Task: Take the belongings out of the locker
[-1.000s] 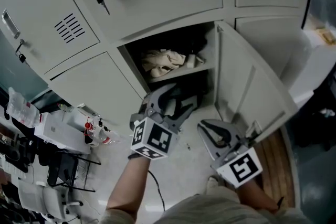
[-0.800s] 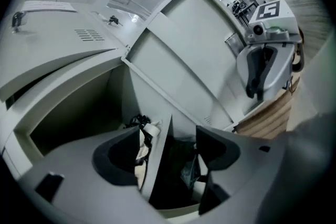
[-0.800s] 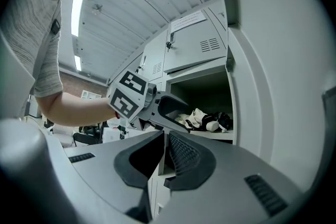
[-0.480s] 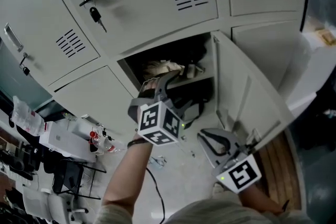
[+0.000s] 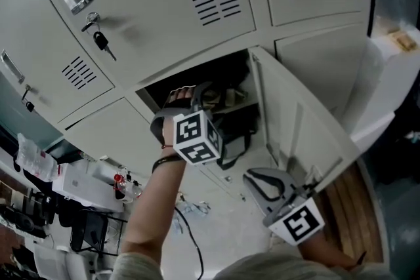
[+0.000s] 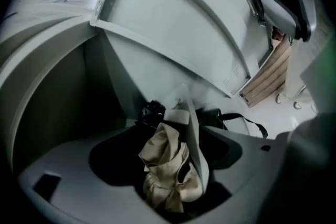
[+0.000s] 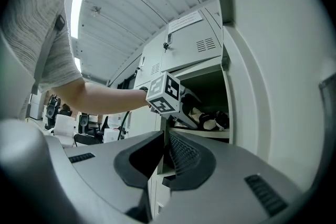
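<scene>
The open locker has a shelf with a crumpled beige cloth on it and a black bag in the compartment below. My left gripper reaches into the upper compartment. In the left gripper view its jaws have just been opening and stand wide, and the beige cloth lies between them with no pad pressing on it. A black strap trails behind the cloth. My right gripper hangs low beside the locker door, shut and empty.
Closed lockers surround the open one, and one at the upper left has a key in its lock. Cluttered desks and chairs stand at the lower left. A cable lies on the floor. The swung-out door takes up the right side.
My left gripper has risen from in front of the lower compartment and gone into the upper one, toward the cloth, rolling as it went. The right gripper has stayed where it was.
</scene>
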`<state>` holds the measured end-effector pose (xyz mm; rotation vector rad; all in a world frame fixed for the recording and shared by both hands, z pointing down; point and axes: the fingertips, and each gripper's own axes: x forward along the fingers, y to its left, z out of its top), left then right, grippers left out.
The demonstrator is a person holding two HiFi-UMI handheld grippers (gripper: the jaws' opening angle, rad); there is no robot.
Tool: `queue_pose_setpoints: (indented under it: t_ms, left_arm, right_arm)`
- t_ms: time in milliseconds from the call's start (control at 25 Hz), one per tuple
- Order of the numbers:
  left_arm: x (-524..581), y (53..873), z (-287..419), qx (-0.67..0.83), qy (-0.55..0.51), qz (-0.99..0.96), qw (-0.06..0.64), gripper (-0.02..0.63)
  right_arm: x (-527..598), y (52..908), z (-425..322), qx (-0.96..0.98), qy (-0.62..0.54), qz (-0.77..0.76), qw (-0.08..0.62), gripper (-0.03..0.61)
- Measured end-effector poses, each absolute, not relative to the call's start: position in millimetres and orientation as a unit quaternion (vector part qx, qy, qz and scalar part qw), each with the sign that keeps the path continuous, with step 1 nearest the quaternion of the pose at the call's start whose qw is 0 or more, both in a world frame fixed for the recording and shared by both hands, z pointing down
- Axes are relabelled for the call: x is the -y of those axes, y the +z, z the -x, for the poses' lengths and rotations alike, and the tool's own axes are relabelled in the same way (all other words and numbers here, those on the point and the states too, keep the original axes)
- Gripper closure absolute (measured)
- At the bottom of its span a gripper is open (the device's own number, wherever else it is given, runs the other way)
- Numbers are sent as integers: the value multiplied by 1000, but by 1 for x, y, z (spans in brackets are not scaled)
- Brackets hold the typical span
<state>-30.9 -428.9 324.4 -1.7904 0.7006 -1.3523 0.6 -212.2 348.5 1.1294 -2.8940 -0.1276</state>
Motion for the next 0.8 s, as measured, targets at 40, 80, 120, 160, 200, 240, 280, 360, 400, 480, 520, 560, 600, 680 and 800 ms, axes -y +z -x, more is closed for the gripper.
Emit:
queue_pose_setpoints:
  t_ms: [40, 80, 120, 160, 200, 240, 280, 360, 400, 480, 520, 560, 600, 680, 800]
  left_arm:
    - [433, 325, 33, -275, -540, 696, 385, 259]
    - [437, 326, 35, -276, -547, 690, 384, 259]
    - [440, 327, 36, -277, -554, 686, 383, 259]
    - [444, 329, 37, -278, -559, 683, 380, 259]
    - [447, 329, 38, -281, -562, 680, 377, 259]
    - [450, 329, 38, -285, -564, 679, 375, 259]
    - [453, 329, 37, -287, -564, 679, 373, 259]
    - [458, 332, 35, -288, -564, 681, 368, 259]
    - [461, 333, 34, -288, -565, 681, 367, 259]
    - [466, 335, 33, -290, -567, 678, 367, 259]
    - [469, 335, 33, -292, -568, 677, 366, 259]
    - [471, 335, 33, -294, -568, 676, 366, 259]
    - [472, 335, 33, -295, -568, 676, 365, 261]
    - [474, 337, 31, -291, -569, 677, 366, 267]
    - [473, 347, 29, -279, -572, 680, 364, 377]
  right_arm:
    - [212, 348, -2, 930, -40, -364, 16, 574]
    - [213, 348, -3, 930, -40, -365, 15, 574]
    - [214, 348, -5, 930, -39, -366, 13, 574]
    - [215, 347, -6, 929, -38, -368, 11, 574]
    - [216, 347, -7, 929, -37, -369, 11, 574]
    - [216, 347, -8, 928, -37, -370, 12, 574]
    - [217, 347, -8, 928, -37, -371, 12, 574]
    - [218, 347, -9, 927, -36, -372, 14, 574]
    - [219, 348, -10, 927, -36, -373, 15, 574]
    - [220, 348, -10, 927, -34, -373, 15, 574]
    - [220, 347, -10, 927, -33, -373, 11, 574]
    - [221, 346, -10, 927, -32, -373, 7, 574]
    - [221, 346, -10, 927, -31, -373, 3, 574]
    - [222, 345, -11, 927, -30, -373, -2, 574]
    - [223, 345, -11, 927, -31, -374, -5, 574]
